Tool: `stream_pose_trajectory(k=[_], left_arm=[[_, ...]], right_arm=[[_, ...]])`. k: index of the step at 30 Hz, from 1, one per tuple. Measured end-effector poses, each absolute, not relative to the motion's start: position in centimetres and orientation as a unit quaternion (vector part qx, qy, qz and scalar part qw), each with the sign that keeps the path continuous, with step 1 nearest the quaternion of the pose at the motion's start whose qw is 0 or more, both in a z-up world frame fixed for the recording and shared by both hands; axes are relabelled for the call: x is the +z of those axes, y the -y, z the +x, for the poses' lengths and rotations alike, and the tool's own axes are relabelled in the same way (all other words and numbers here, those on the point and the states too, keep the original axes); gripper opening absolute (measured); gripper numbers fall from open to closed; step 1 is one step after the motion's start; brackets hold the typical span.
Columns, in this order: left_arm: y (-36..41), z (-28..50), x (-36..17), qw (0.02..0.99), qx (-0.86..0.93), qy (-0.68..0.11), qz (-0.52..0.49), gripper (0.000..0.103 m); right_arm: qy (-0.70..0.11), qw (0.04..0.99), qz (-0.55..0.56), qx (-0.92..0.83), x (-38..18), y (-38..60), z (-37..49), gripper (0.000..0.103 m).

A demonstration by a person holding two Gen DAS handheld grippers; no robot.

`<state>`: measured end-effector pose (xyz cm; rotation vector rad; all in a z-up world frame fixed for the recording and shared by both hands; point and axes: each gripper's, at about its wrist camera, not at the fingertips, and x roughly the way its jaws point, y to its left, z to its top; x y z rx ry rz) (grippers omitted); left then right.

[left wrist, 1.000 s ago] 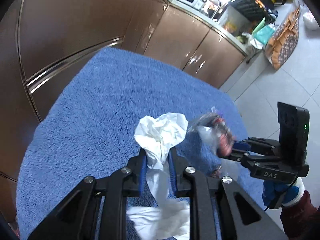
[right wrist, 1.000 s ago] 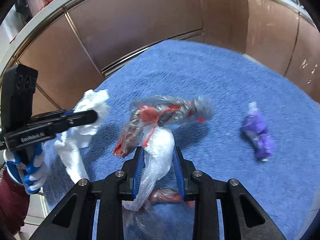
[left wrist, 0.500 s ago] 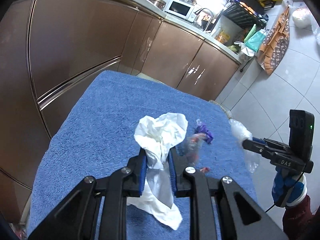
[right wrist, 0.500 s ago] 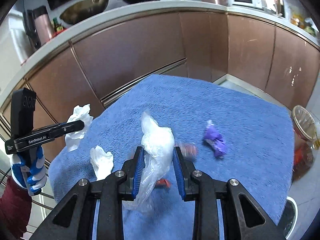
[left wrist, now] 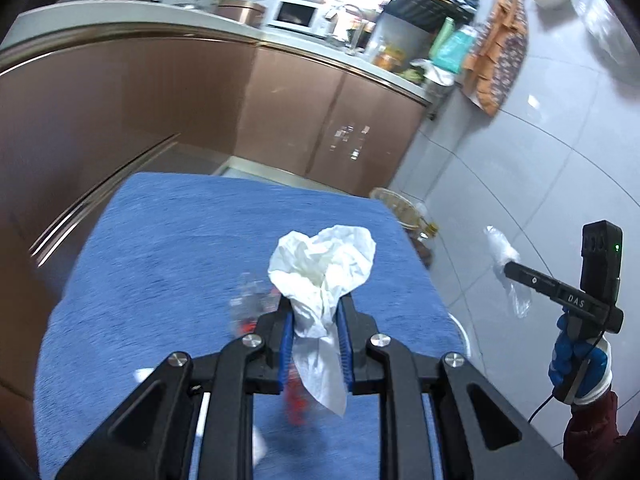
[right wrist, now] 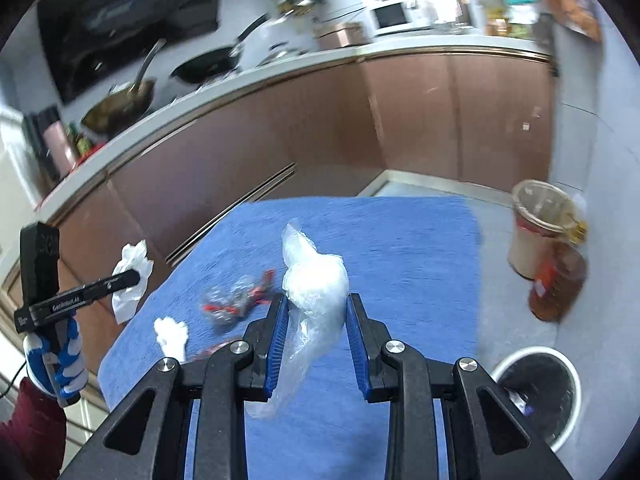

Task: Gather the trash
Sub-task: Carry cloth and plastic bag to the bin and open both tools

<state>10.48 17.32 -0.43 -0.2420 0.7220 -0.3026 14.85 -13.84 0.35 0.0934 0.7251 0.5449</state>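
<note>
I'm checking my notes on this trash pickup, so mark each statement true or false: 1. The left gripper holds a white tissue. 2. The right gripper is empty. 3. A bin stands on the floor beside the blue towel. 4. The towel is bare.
1. True: the left gripper is clamped on the tissue.
2. False: the right gripper grips a clear plastic bag.
3. True: the bin stands beside the towel.
4. False: a red-and-clear wrapper and a white scrap lie on it.
</note>
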Motion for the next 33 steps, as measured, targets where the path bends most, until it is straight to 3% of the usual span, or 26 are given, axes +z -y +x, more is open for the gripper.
stream_pose_trajectory(k=[11, 21, 33], left_arm=[[-0.4, 15.9, -1.4, 0.882, -0.264, -0.386, -0.055, 0.018], [16.8, 21.7, -8.0, 0.824, -0.338, -0.454, 0.006, 0.019], [26.4, 27.0, -15.9, 0.796, -0.326, -0.509, 0.036, 0.023]], right_arm=[[-0.328, 0.934, 0.083, 0.115, -0.7, 26.4, 12.8, 0.028], [-0.398, 0.909, 0.125, 0.002, -9.7, 33.6, 15.2, 0.028], [-0.453, 0.878, 0.134, -0.076, -17.7, 38.6, 18.5, 0.030]])
